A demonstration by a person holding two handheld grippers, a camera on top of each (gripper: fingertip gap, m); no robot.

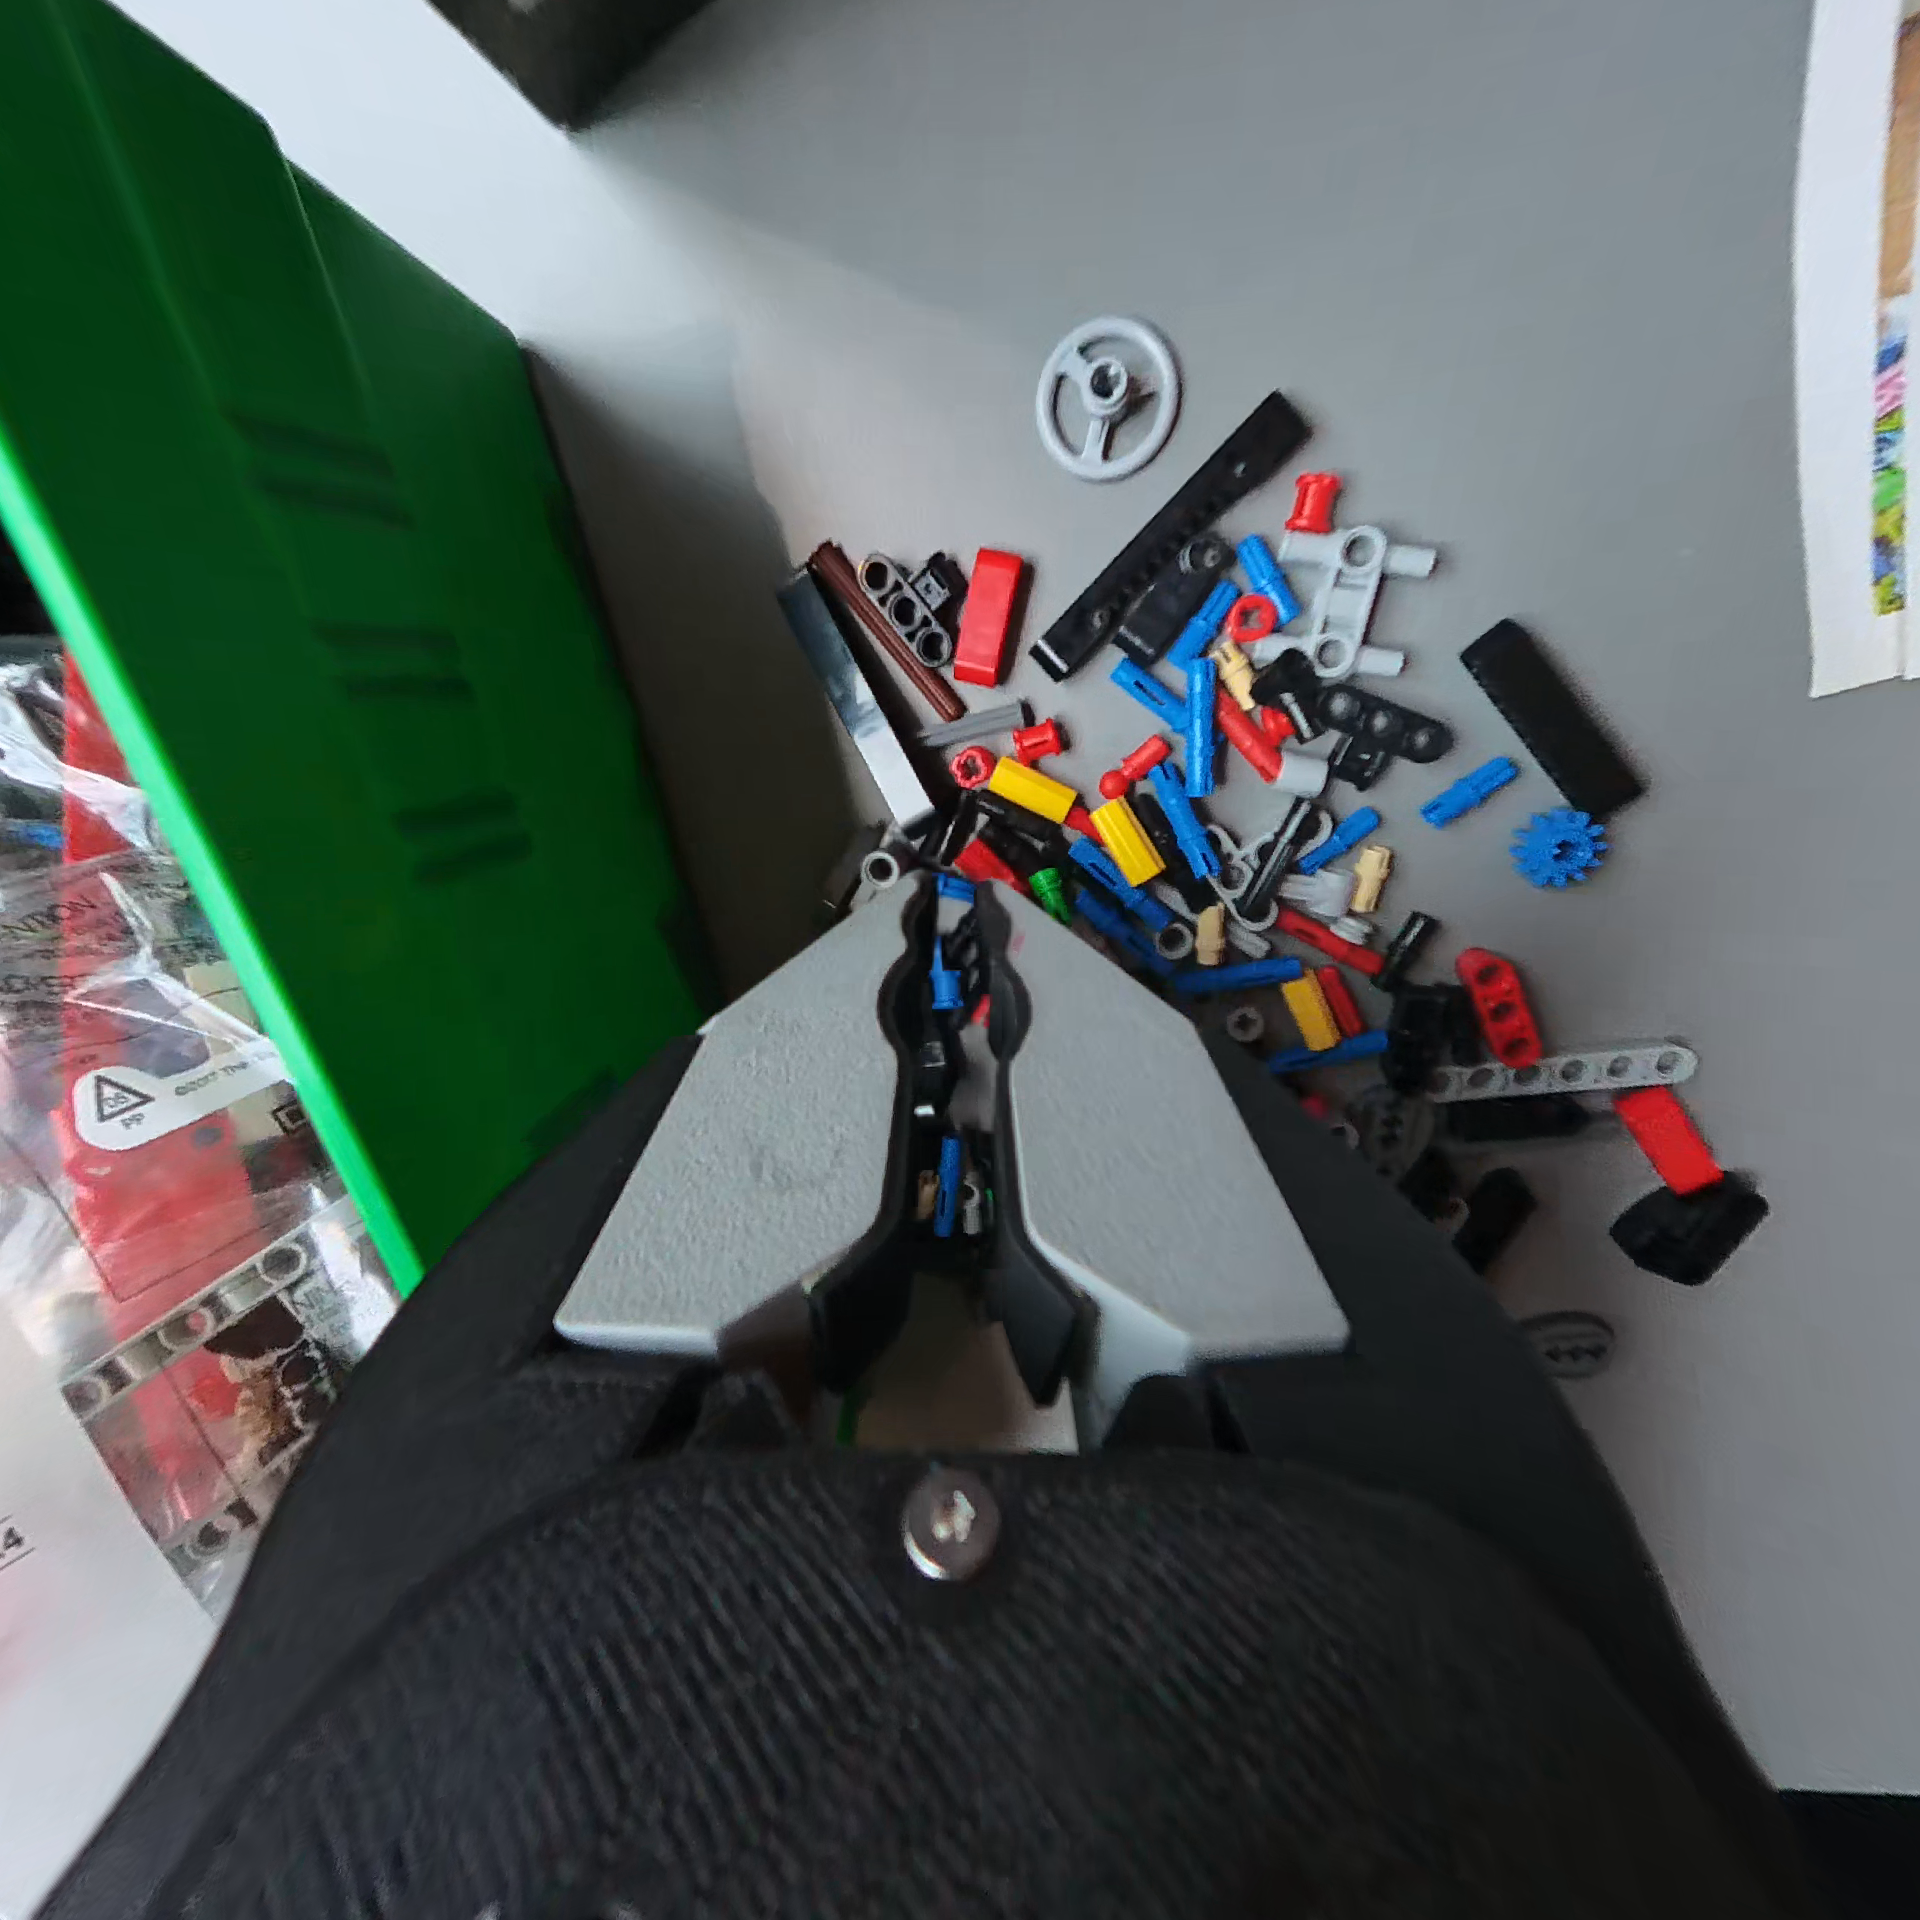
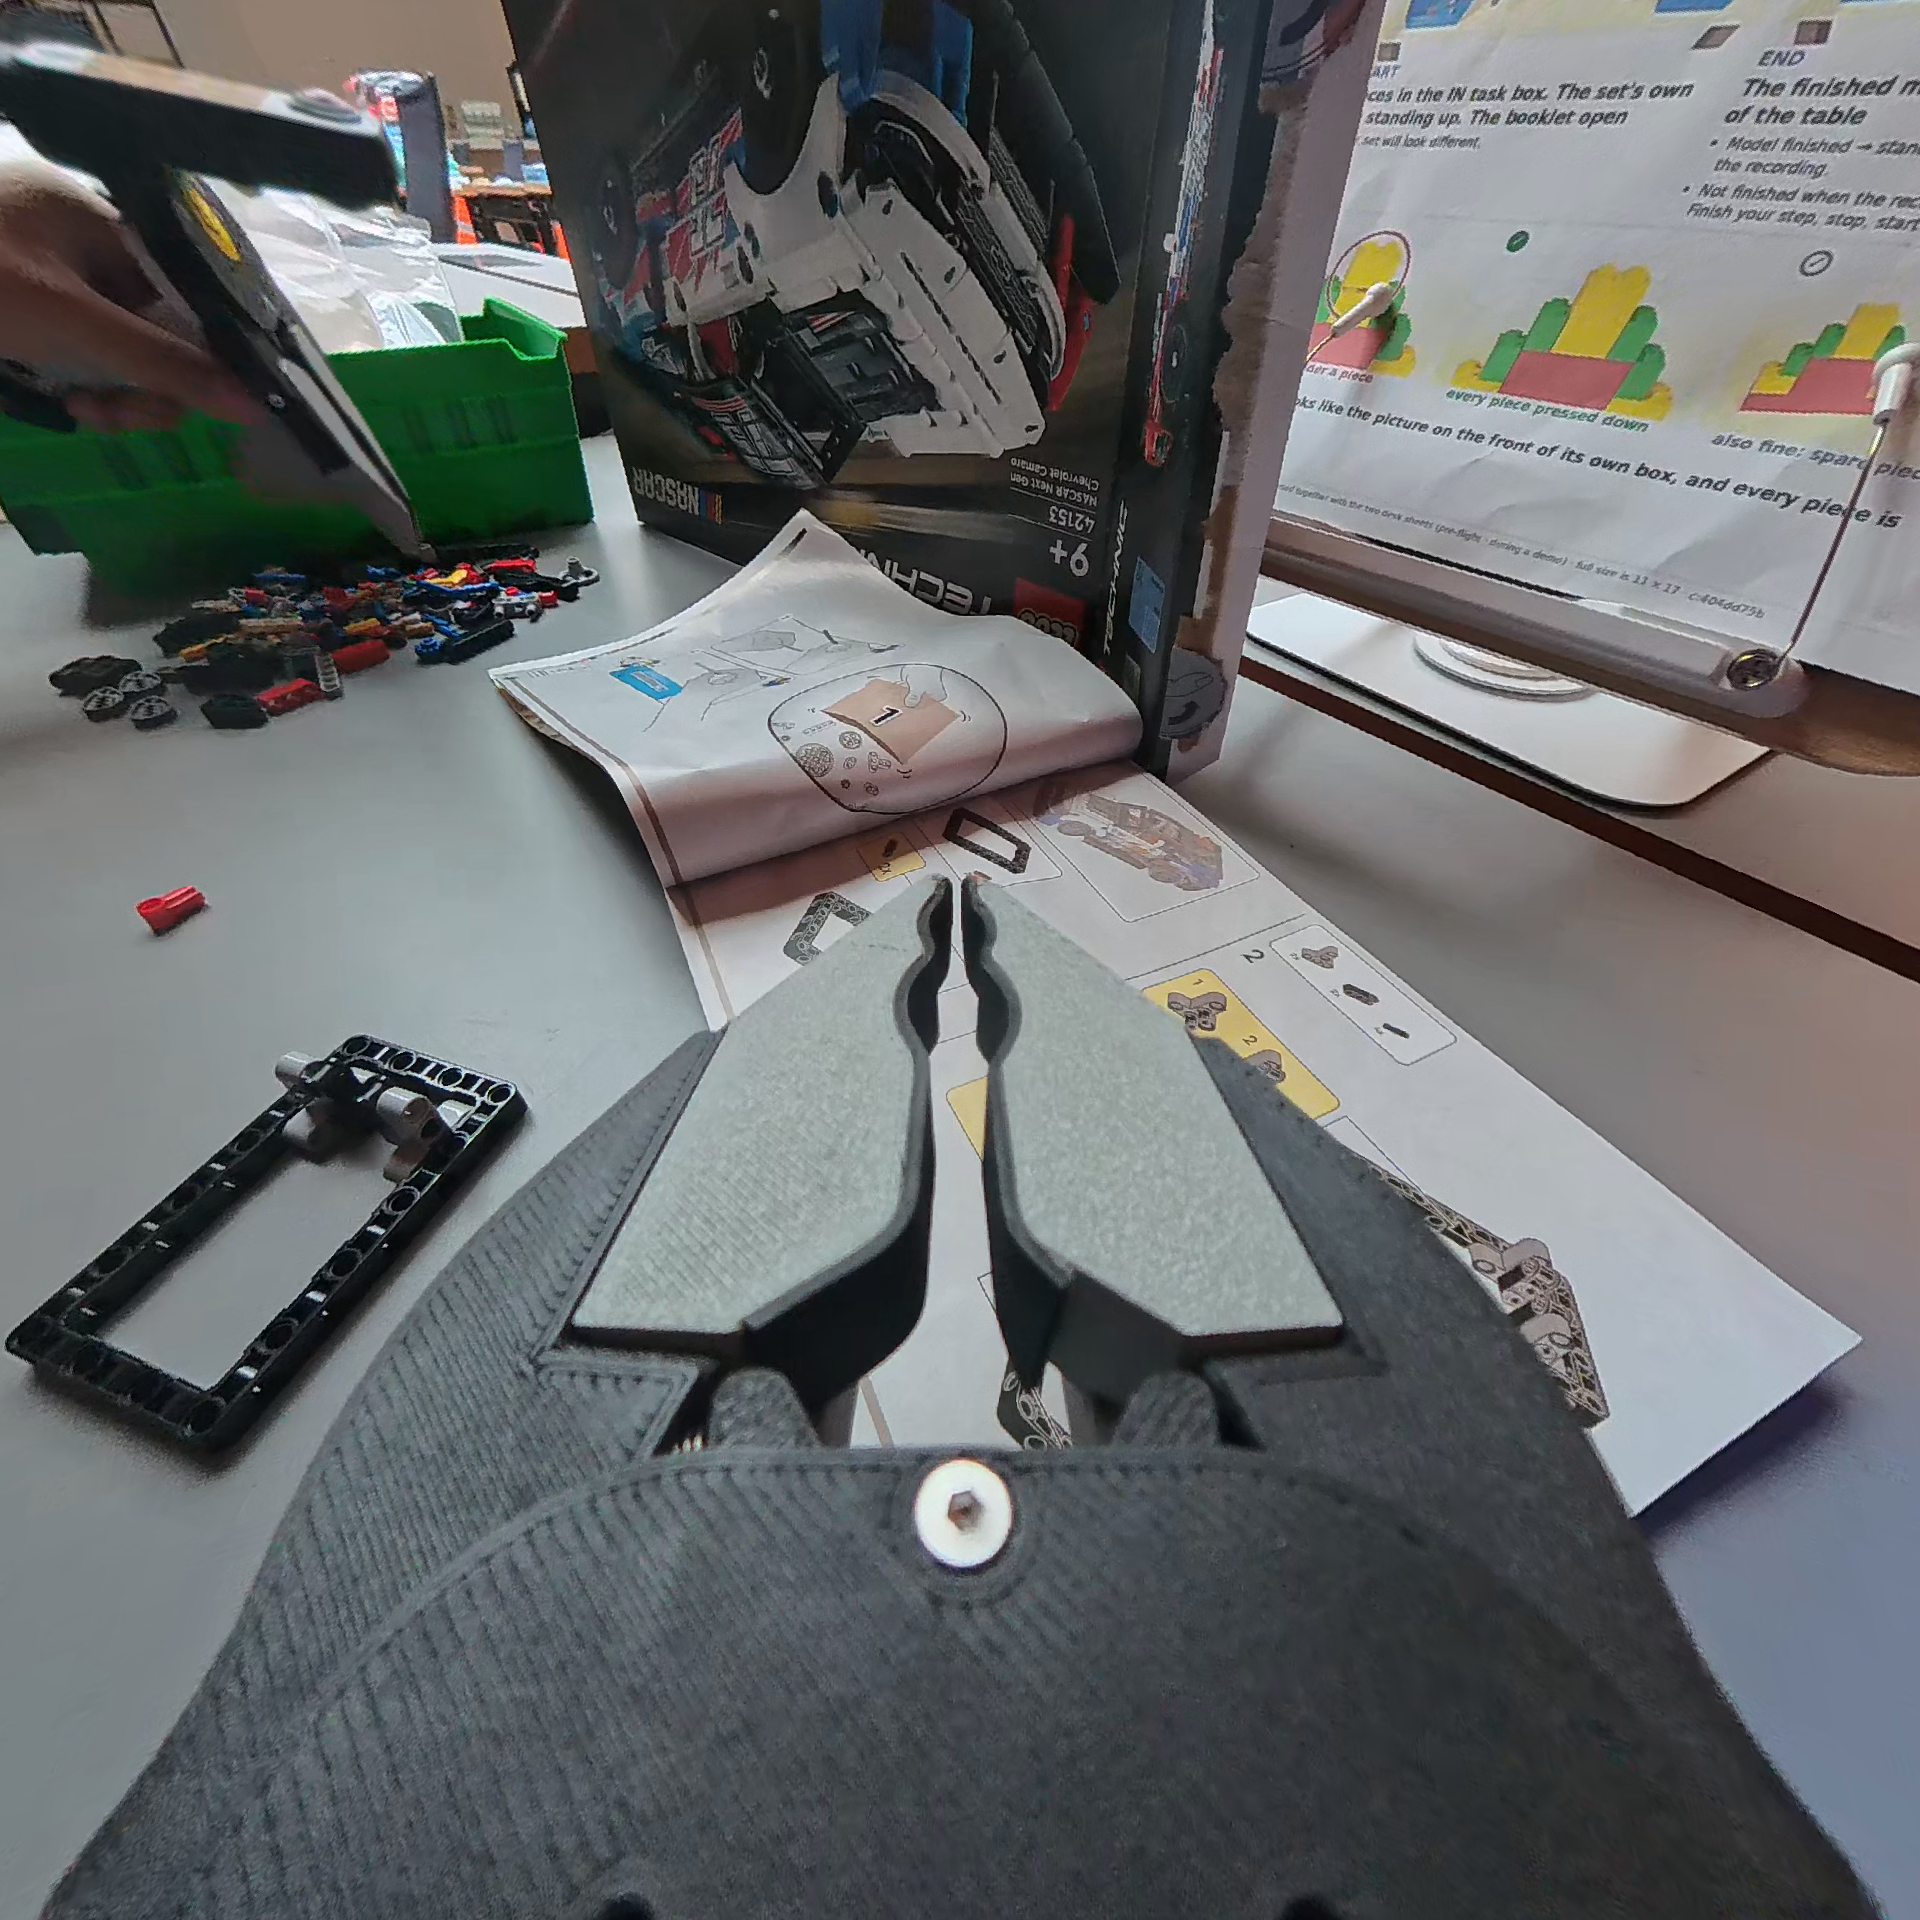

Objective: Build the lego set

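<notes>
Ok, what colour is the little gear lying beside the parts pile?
Blue gear; the left wrist view shows it best.

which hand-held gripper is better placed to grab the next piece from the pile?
Left. The left hand-held gripper sits at the edge of the piece pile; the right hand-held gripper hovers over the booklet, far from it.

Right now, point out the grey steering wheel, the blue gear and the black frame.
grey steering wheel (image 1: 1109,398): left wrist view, on its central hub.
blue gear (image 1: 1557,847): left wrist view, on the middle of its toothed disc.
black frame (image 2: 145,1397): right wrist view, on its near short side.
</notes>
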